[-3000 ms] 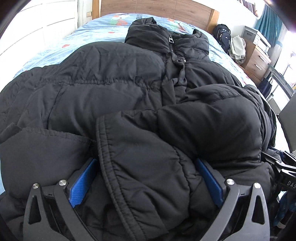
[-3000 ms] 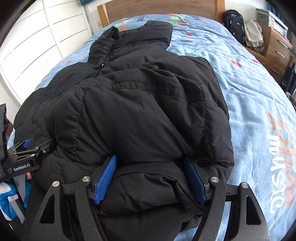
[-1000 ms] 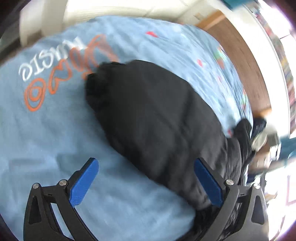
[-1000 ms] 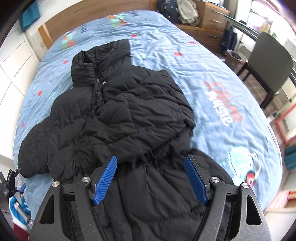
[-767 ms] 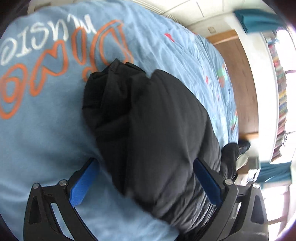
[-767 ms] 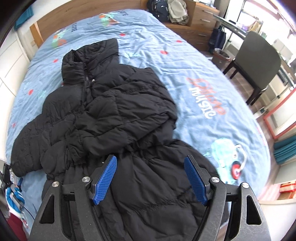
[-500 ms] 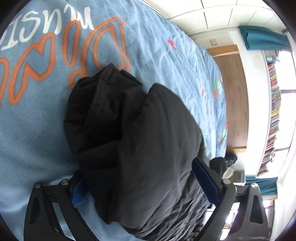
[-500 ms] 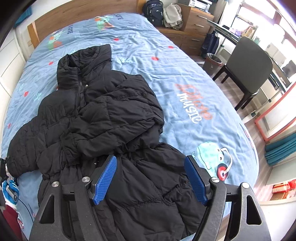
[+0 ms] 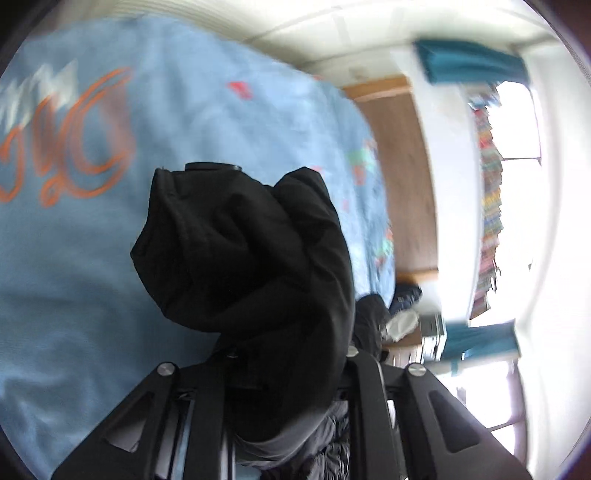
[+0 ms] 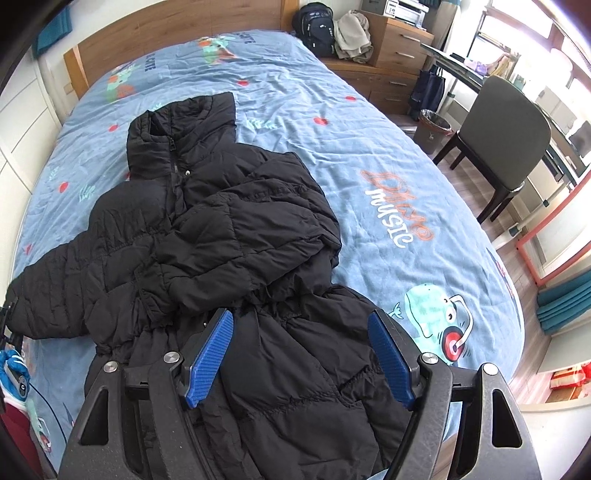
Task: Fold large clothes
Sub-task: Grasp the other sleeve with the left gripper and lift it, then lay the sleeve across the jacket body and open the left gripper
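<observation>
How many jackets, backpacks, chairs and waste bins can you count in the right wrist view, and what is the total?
Black puffer jacket: 1
Black backpack: 1
Grey chair: 1
Waste bin: 1
Total: 4

Home bedroom, bed [image 10: 369, 122] with wooden headboard [image 10: 177, 33], dresser [image 10: 399, 44], chair [image 10: 506, 147]
</observation>
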The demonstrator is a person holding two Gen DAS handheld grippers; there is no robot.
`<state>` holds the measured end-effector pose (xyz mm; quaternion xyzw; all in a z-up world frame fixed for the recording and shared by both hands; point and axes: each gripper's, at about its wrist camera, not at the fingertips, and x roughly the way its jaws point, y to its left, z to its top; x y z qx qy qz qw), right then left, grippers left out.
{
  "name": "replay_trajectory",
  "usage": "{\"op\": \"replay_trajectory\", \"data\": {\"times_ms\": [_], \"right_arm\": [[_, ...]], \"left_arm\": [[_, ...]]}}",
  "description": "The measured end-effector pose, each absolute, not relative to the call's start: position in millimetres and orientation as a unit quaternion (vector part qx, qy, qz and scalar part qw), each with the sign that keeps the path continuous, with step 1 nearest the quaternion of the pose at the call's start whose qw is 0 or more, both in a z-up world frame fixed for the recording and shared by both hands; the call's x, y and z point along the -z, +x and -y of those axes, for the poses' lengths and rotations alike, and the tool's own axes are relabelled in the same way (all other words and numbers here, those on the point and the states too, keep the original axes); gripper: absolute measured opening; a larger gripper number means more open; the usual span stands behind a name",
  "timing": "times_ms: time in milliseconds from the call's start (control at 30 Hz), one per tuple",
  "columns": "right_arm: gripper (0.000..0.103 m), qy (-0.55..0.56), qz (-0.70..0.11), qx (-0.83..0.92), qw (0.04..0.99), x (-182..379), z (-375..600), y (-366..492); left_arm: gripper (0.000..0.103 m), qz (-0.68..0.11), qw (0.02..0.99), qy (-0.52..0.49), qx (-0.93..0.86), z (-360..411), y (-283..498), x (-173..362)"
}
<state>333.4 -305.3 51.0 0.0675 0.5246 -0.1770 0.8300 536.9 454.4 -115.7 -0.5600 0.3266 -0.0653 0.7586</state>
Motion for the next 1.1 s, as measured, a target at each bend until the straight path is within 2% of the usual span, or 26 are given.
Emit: {"op": "replay_trajectory", "data": {"times_ms": [267,467,700,1033,1100], "right_arm": [[0.075,0.083,-0.508,0.185,0.837,-62.1,314.3,314.7],[0.075,0.101,-0.494,0.192,0.842,-67.0,328.9,297.1],[0.075,0.147,-0.482,0.191,0.842,-56.7,358.9,284.5],[0.075,0.164,-0.498,0.156,0.837,-8.2,396.8,289.6],[0.075,0.168,-0.502,0.153,0.834,-0.2,407.3,290.0]], "left_arm": [[0.016,-0.322,0.8,-0.464,0.202,-370.5,556.4,17.8],[0.016,-0.36,0.808,-0.379,0.271,-280.5,552.9,-11.1],[0.016,-0.404,0.811,-0.306,0.291,-185.0,523.6,-7.5],[0.017,-0.482,0.808,-0.211,0.264,-73.9,490.9,49.8],[0.019,-0.497,0.806,-0.199,0.253,-59.8,488.1,64.5]]}}
